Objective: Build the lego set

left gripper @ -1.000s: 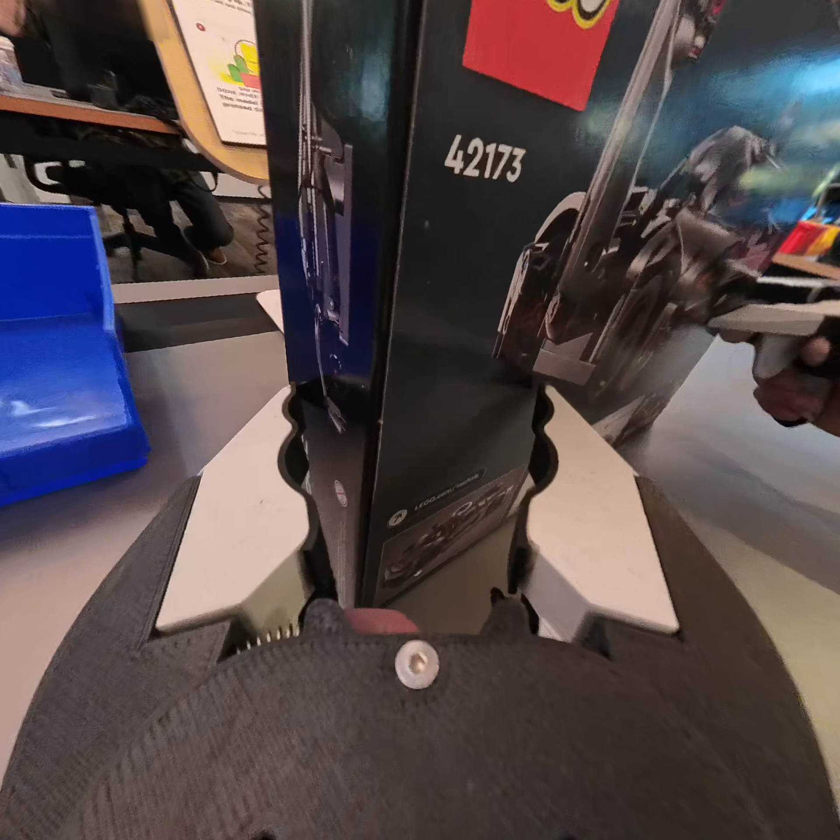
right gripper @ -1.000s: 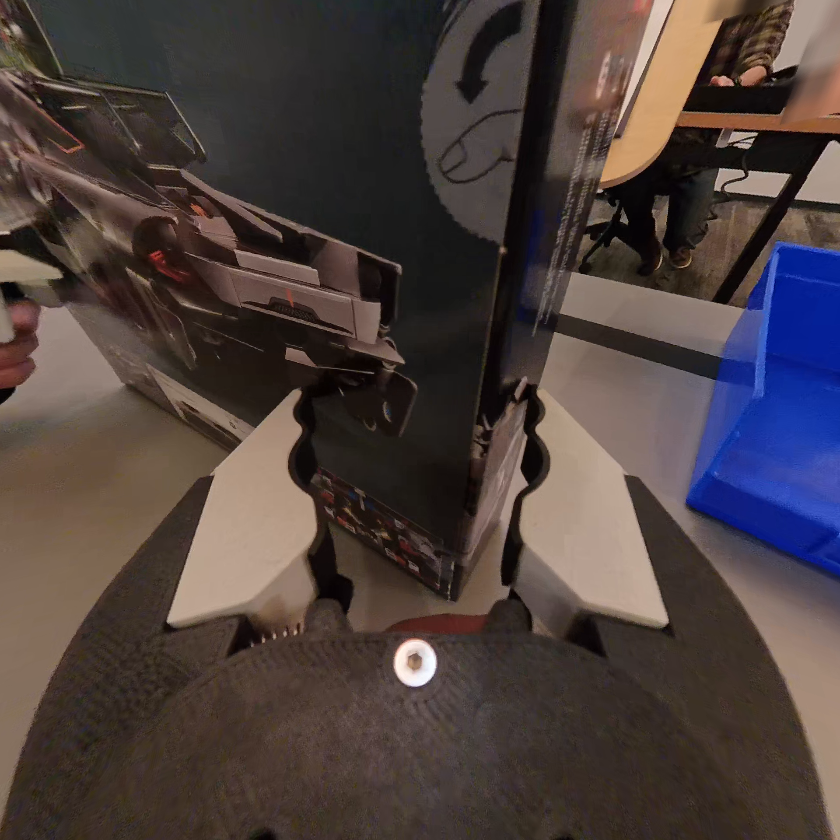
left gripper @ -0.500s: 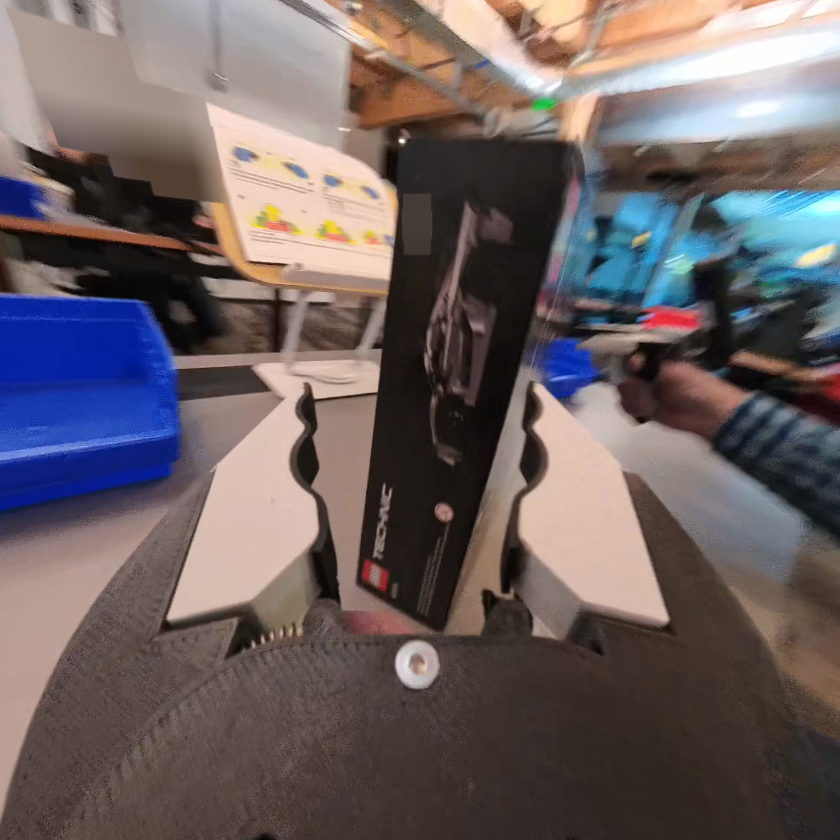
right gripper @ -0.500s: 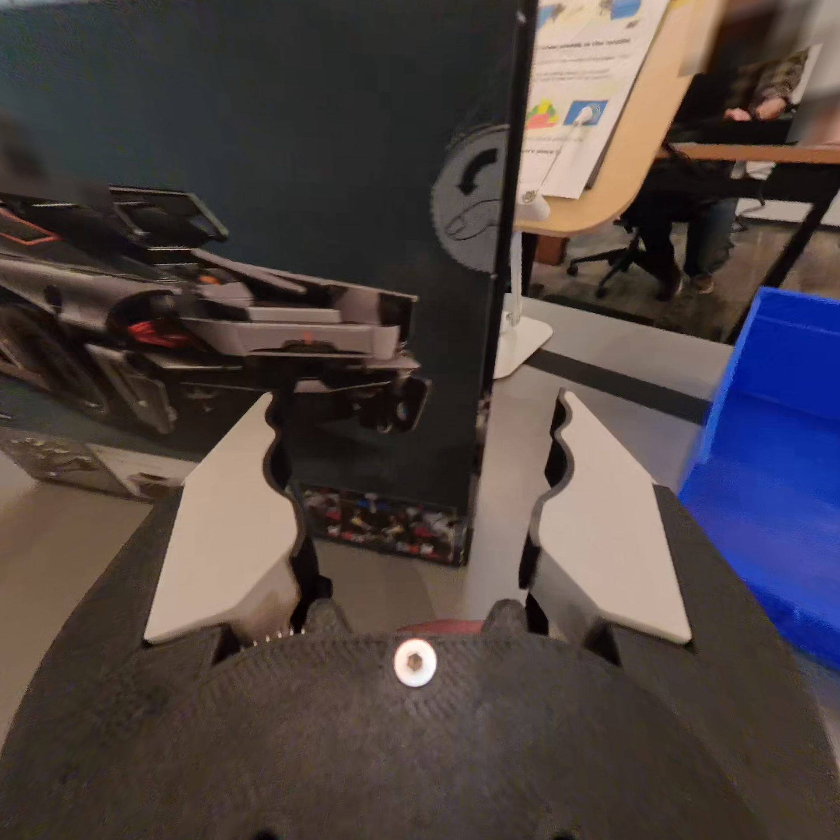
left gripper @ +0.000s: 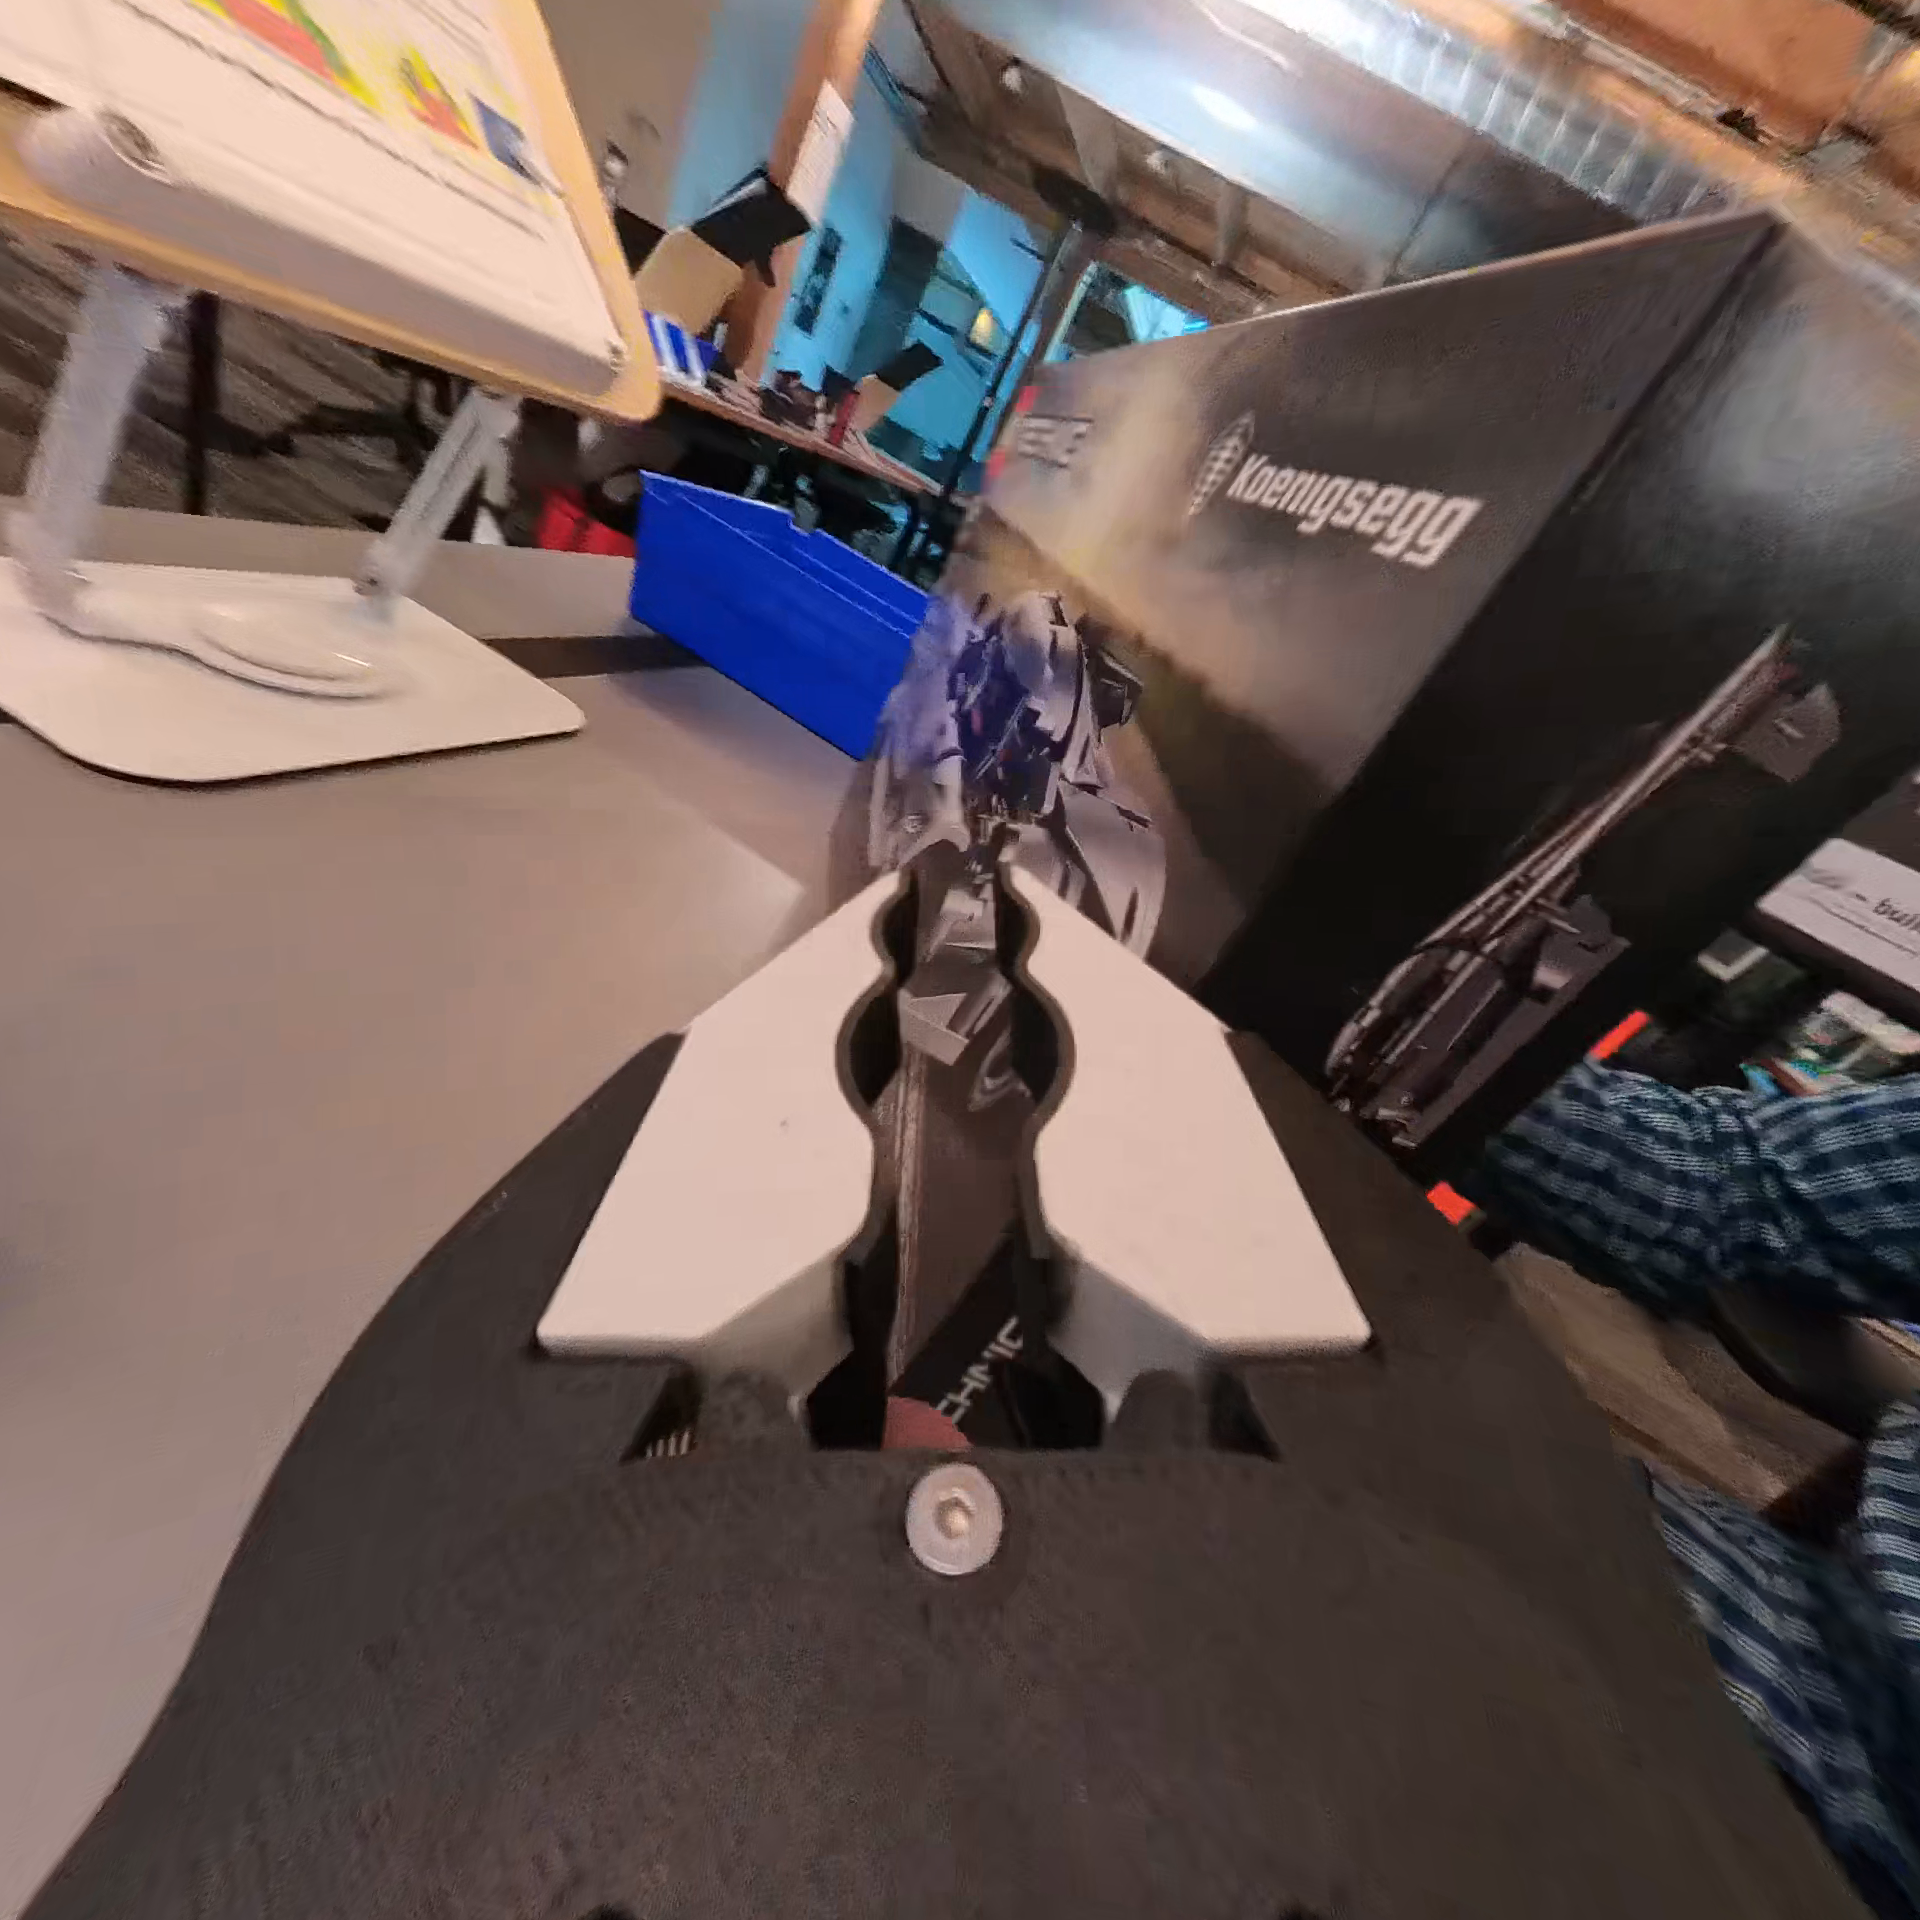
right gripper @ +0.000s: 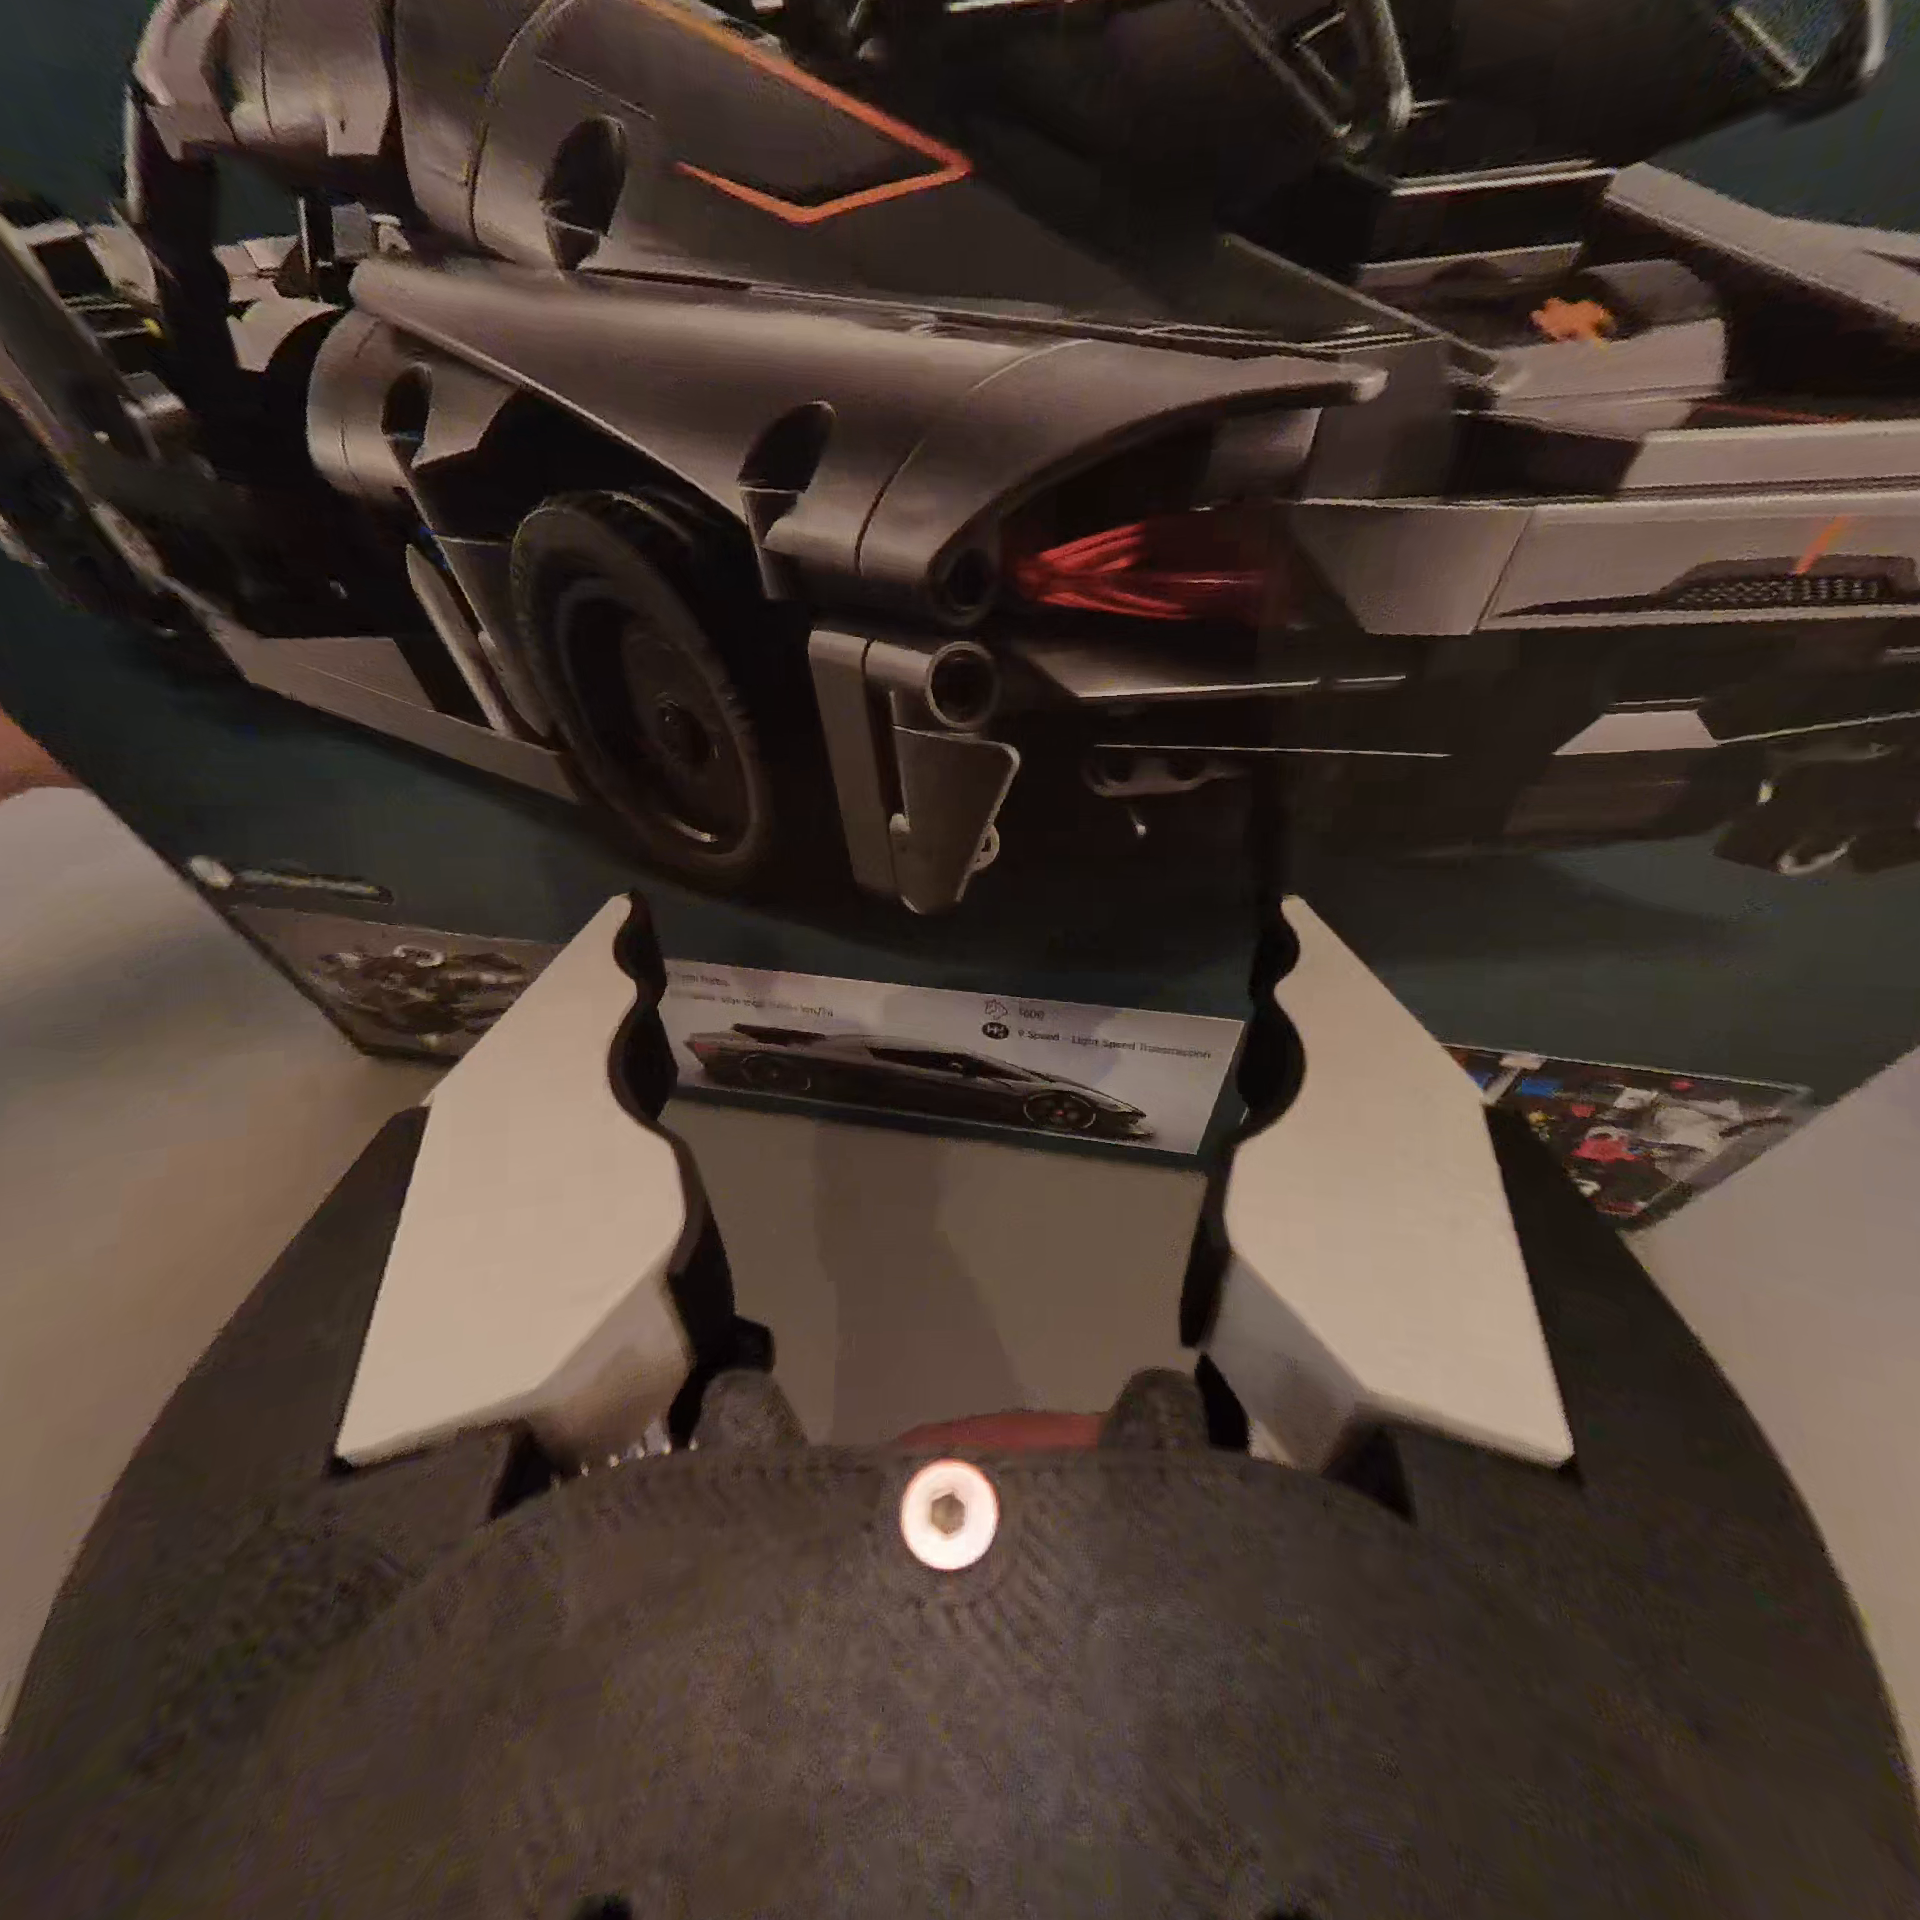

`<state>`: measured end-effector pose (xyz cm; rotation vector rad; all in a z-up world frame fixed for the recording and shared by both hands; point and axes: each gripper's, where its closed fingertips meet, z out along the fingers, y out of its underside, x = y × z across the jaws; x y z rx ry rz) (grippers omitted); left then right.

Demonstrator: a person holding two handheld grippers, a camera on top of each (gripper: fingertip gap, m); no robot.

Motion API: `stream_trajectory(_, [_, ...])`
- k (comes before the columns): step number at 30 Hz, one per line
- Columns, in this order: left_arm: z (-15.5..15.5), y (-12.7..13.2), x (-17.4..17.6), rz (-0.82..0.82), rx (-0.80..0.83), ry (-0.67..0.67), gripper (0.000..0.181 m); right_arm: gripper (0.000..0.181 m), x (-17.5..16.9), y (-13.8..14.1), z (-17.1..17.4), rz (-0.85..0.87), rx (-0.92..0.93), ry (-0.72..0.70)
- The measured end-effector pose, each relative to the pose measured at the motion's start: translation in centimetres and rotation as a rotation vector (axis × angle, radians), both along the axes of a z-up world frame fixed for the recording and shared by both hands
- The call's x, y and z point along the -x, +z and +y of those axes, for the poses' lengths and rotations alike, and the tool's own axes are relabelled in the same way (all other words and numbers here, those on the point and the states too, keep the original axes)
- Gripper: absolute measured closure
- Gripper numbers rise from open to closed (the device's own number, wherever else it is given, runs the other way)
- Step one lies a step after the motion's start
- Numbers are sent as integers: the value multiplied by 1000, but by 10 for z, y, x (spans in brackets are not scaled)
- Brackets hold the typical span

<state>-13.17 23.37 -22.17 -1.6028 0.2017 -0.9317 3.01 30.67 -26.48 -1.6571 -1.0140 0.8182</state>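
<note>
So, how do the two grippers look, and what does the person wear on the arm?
Each gripper, left and right, has a black textured body with a silver screw, and two pale grey wedge-shaped fingers whose black inner edges are wavy. The sleeve is blue plaid.

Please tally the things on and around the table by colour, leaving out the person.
Black: 1, the box, pinched at an edge by the left gripper.
Blue: 1, the bin.
White: 1, the stand with its tilted board.
Black and white: 2, the left gripper and the right gripper, its jaws apart.
Total: 5
</note>
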Motion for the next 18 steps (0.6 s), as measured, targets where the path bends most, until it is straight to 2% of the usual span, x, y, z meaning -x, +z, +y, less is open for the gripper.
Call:
stream_trajectory(4, [-7,-11,-27,61,14,-50,169,73,1,0,13,4,10,-9])
stream_trajectory(6, [-8,-20,-44,117,26,-45,177,79,5,0,15,0,18,36])
stream_trajectory(10, [-10,-18,-63,88,-7,15,181,90,9,0,16,20,36,141])
stream_trajectory(18, [-15,-19,-88,104,-27,182,181,93,18,-4,26,51,139,408])
